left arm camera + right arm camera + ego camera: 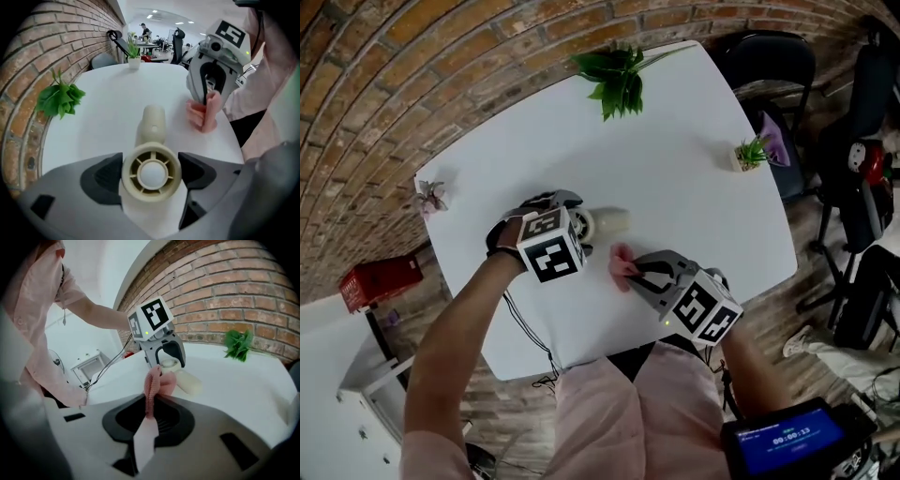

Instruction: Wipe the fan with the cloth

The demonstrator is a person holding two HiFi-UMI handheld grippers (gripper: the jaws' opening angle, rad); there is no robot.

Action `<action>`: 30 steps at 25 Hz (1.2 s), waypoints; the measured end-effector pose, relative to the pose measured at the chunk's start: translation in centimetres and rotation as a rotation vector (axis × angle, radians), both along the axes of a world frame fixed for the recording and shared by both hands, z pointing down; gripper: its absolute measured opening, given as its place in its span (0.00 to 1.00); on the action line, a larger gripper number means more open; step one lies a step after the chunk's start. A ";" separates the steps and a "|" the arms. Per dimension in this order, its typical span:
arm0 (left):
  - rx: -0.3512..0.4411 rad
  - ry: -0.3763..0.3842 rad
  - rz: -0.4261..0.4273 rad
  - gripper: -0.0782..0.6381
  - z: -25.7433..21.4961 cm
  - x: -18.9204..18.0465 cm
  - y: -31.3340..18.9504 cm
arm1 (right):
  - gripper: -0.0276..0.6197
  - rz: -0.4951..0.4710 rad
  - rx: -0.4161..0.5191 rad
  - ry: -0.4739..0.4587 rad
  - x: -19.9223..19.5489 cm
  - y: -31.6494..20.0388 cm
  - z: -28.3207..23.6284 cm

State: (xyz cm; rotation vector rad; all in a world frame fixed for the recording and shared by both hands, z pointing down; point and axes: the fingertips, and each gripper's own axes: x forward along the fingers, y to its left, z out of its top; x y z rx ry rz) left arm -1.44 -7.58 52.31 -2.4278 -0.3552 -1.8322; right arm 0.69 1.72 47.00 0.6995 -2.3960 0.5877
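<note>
A small cream hand fan (pixel 611 221) lies on the white table (pixel 694 187), handle pointing toward the far side. My left gripper (pixel 577 225) points steeply down over it, jaws wide. The round fan head (pixel 151 171) sits between them, and I see no squeeze on it. My right gripper (pixel 639 277) is shut on a pink cloth (pixel 623 265), which bunches out past the fingertips just right of the fan. In the right gripper view the cloth (pixel 152 385) stands up from the jaws, with the left gripper (pixel 168 363) and the fan (pixel 187 382) just beyond.
A leafy green sprig (pixel 617 80) lies at the table's far edge and a small potted plant (pixel 750 153) at its right edge. A little pink flower (pixel 429 197) sits at the left corner. Black chairs (pixel 769 66) stand to the right, the brick wall behind.
</note>
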 end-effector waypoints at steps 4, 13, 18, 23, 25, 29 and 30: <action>-0.005 0.030 -0.002 0.64 -0.2 0.2 -0.1 | 0.12 0.072 -0.070 0.008 -1.8 -1.7 2.1; -0.014 0.055 0.016 0.64 -0.3 0.4 0.1 | 0.11 0.416 -0.320 -0.011 -2.5 -6.1 4.5; -0.016 0.069 0.021 0.63 -0.4 0.3 0.0 | 0.11 0.602 -0.386 -0.088 -1.5 -6.6 4.6; -0.017 0.068 0.025 0.63 -0.3 0.3 0.1 | 0.11 0.668 -0.405 -0.119 -0.4 -6.5 4.6; -0.018 0.062 0.029 0.63 -0.2 0.2 0.1 | 0.11 0.682 -0.411 -0.127 0.0 -6.4 4.7; -0.015 0.053 0.037 0.63 -0.1 0.1 0.1 | 0.11 0.711 -0.421 -0.140 1.1 -6.0 4.7; -0.015 0.051 0.038 0.63 -0.1 0.1 0.1 | 0.11 0.719 -0.424 -0.143 1.5 -5.9 4.7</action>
